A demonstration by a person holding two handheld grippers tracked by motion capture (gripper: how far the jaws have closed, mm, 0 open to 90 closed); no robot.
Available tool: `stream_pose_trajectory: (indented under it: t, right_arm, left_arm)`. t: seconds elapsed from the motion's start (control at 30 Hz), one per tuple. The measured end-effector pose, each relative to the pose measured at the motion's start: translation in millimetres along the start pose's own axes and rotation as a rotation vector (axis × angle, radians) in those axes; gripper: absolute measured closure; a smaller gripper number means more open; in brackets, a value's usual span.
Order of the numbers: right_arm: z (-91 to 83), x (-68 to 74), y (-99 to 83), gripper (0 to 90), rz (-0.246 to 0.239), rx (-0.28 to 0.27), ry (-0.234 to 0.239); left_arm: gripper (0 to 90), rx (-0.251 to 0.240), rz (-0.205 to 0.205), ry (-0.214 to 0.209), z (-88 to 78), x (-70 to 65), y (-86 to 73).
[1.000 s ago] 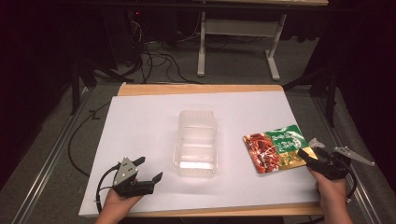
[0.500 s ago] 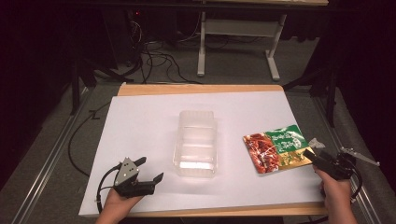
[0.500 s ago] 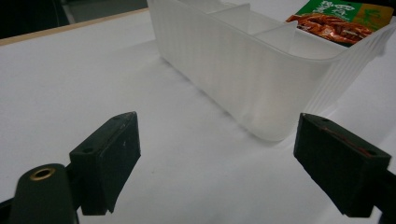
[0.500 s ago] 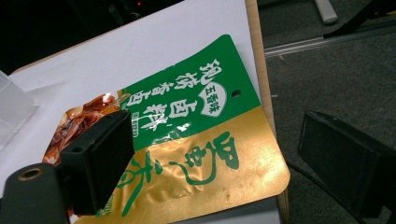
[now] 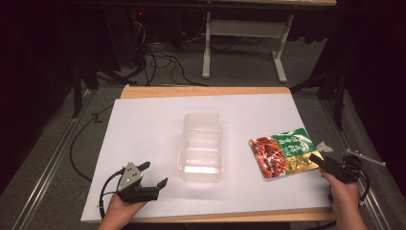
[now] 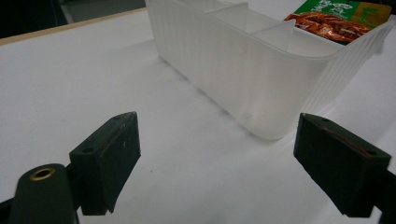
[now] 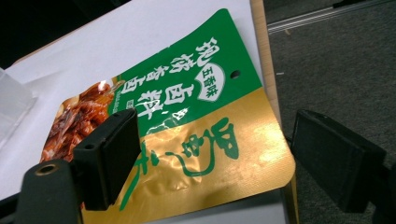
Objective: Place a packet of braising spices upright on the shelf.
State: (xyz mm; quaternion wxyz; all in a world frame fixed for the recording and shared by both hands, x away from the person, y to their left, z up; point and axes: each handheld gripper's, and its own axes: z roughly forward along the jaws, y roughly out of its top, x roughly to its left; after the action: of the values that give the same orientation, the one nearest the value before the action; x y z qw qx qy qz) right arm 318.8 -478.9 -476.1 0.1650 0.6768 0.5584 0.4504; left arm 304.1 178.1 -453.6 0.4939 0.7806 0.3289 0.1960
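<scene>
I hold my right gripper (image 5: 320, 162) at the right edge of the table, just at the gold corner of the seasoning packet (image 5: 284, 153). Its jaws stand wide apart, but they have just been closing a little. In the right gripper view the packet (image 7: 187, 135) lies between the two black jaws, with one jaw over its printed face and the other jaw out past its edge, above the grey floor (image 7: 341, 60). The pads do not press on it, so the packet is not gripped. It lies flat on the white sheet (image 5: 148, 129), with its gold end reaching the table's right edge. It is green and gold, with a picture of red meat at the end toward the container.

The clear plastic container (image 5: 201, 146) stands in the middle of the sheet, well apart from the packet. It has dividers inside.

My left gripper (image 5: 152, 175) rests near the front left of the table, jaws apart with nothing between them. In the left gripper view the ribbed wall of the container (image 6: 243, 74) is near, ahead of the jaws.
</scene>
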Motion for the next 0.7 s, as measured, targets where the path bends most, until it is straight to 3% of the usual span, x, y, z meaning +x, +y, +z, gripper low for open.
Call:
stream_pose_trajectory:
  t: [0.3,0.53,0.7]
  right_arm:
    - [-1.3,3.6,-0.3,19.9,-0.022,-0.008,0.030]
    - [3.0,19.5,-0.6,24.4,-0.115,-0.026,0.114]
    - [9.7,27.1,-1.6,24.3,-0.135,0.005,0.120]
  left_arm:
    - [15.2,-0.001,0.001,-0.001,-0.6,-0.1,0.0]
    - [15.2,0.001,0.002,-0.001,-0.6,-0.1,-0.1]
    - [15.2,0.002,0.004,-0.002,-0.6,-0.3,-0.2]
